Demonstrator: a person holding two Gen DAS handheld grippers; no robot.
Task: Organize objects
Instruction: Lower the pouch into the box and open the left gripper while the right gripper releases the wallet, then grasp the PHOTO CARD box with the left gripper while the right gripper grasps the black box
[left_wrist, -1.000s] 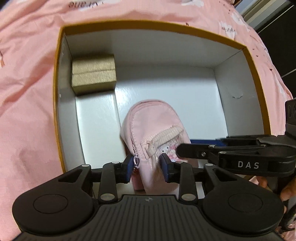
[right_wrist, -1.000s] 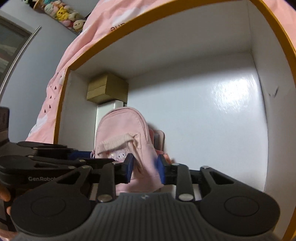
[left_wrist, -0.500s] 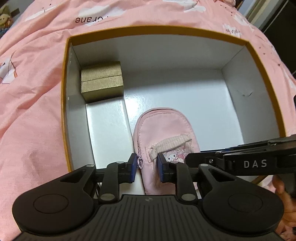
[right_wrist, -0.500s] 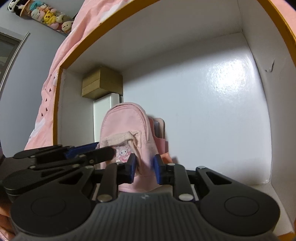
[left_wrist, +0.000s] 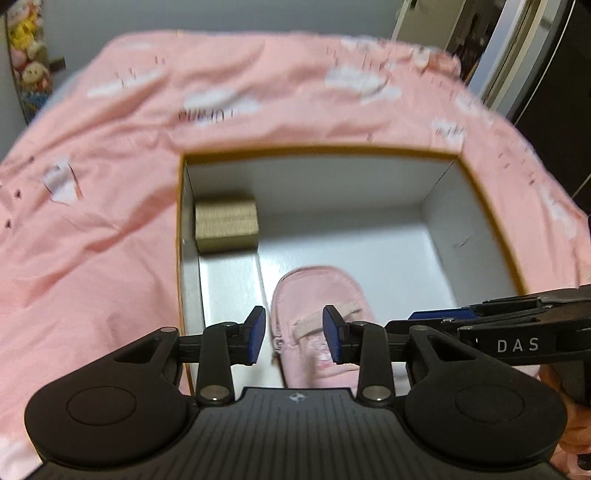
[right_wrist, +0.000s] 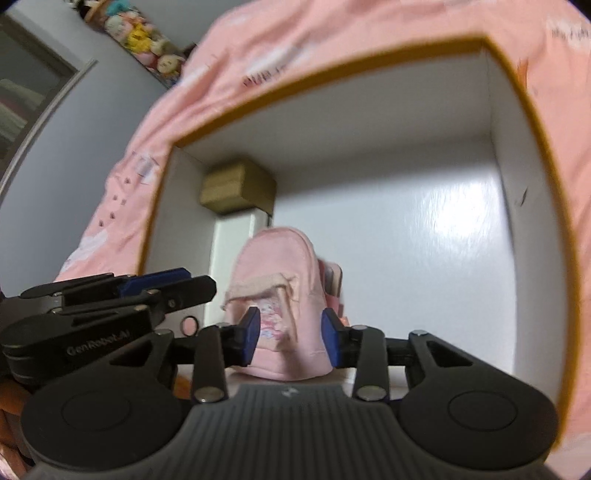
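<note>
We've got the pink pouch (left_wrist: 317, 295) lying in the box (left_wrist: 480, 206) beside the gold case (left_wrist: 225, 225), both tongs (left_wrist: 293, 334) (right_wrist: 290, 334) opening off it, nothing else visibly waiting.

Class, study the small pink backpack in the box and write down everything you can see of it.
The small pink backpack looks like soft fabric, with a rounded top, a front pocket under a paler flap, a cartoon print and a side zipper pull. It stands inside the white, gold-rimmed box, near its front edge, beside a flat white package, and apart from the gold box in the corner. The left tool and right tool are opening; neither one's pads visibly press it.
</note>
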